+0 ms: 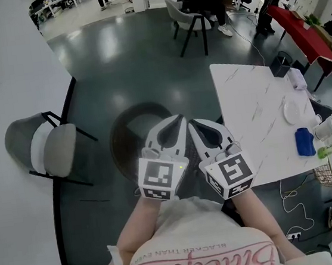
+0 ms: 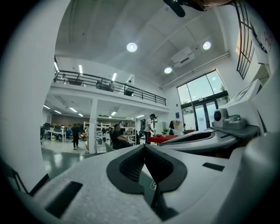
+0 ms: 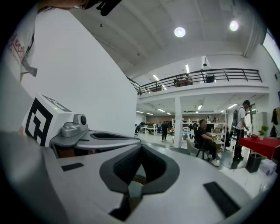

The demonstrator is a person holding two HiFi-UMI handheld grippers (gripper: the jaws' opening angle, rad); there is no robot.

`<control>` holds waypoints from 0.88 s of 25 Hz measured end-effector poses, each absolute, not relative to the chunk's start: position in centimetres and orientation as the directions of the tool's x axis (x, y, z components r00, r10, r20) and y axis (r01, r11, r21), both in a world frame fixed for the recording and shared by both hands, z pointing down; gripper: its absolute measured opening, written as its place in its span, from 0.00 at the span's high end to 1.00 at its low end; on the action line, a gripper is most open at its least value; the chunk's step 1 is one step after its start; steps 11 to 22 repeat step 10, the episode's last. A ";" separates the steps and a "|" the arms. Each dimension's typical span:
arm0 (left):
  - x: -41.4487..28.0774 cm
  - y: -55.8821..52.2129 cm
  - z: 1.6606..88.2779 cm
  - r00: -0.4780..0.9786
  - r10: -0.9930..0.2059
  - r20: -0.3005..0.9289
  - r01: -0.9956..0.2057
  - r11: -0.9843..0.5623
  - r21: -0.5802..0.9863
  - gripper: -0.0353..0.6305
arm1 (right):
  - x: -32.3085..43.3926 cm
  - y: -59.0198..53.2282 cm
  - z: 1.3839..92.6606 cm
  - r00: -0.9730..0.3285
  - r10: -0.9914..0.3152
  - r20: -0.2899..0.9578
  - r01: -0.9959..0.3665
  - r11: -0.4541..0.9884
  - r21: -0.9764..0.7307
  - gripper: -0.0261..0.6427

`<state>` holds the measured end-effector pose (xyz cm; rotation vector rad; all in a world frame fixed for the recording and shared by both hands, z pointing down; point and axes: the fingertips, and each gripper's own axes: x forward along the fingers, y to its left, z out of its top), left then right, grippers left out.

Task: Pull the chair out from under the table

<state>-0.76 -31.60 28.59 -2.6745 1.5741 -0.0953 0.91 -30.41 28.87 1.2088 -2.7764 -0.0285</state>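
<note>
Both the left gripper (image 1: 180,120) and the right gripper (image 1: 192,122) have their jaws clenched on nothing, side by side. They are above a dark round-backed chair (image 1: 125,134), which stands on the floor just left of the white marble table (image 1: 246,101) and clear of it.

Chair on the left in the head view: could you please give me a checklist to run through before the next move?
1. Chair found: ok; it stands at the left by the white wall.
2. Chair under the table: not ok; it stands apart from the table.
3. Left gripper open to grasp: not ok; jaws together, empty.
4. Right gripper open to grasp: not ok; jaws together, empty.
5. Grippers at the chair: not ok; both are held side by side in front of the person, apart from it.
6. Floor between chair and table free: cannot tell; a dark round patch shows there.
</note>
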 end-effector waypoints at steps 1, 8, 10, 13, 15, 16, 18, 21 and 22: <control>-0.7 -31.6 28.6 0.485 -0.874 0.034 -0.872 -0.486 -0.064 0.94 | 1.0 -30.5 29.0 -0.676 -0.731 0.096 -0.729 0.682 0.063 0.96; -1.0 -31.7 28.5 0.483 -0.875 0.038 -0.873 -0.484 -0.064 0.94 | 0.7 -30.7 28.9 -0.686 -0.722 0.089 -0.720 0.691 0.058 0.96; -1.2 -31.7 28.3 0.483 -0.875 0.037 -0.873 -0.484 -0.061 0.94 | 0.6 -30.7 28.7 -0.687 -0.721 0.087 -0.719 0.693 0.062 0.96; -1.2 -31.7 28.3 0.483 -0.875 0.037 -0.873 -0.484 -0.061 0.94 | 0.6 -30.7 28.7 -0.687 -0.721 0.087 -0.719 0.693 0.062 0.96; -1.2 -31.7 28.3 0.483 -0.875 0.037 -0.873 -0.484 -0.061 0.94 | 0.6 -30.7 28.7 -0.687 -0.721 0.087 -0.719 0.693 0.062 0.96; -1.2 -31.7 28.3 0.483 -0.875 0.037 -0.873 -0.484 -0.061 0.94 | 0.6 -30.7 28.7 -0.687 -0.721 0.087 -0.719 0.693 0.062 0.96; -1.2 -31.7 28.3 0.483 -0.875 0.037 -0.873 -0.484 -0.061 0.94 | 0.6 -30.7 28.7 -0.687 -0.721 0.087 -0.719 0.693 0.062 0.96; -1.2 -31.7 28.3 0.483 -0.875 0.037 -0.873 -0.484 -0.061 0.94 | 0.6 -30.7 28.7 -0.687 -0.721 0.087 -0.719 0.693 0.062 0.96; -1.2 -31.7 28.3 0.483 -0.875 0.037 -0.873 -0.484 -0.061 0.94 | 0.6 -30.7 28.7 -0.687 -0.721 0.087 -0.719 0.693 0.062 0.96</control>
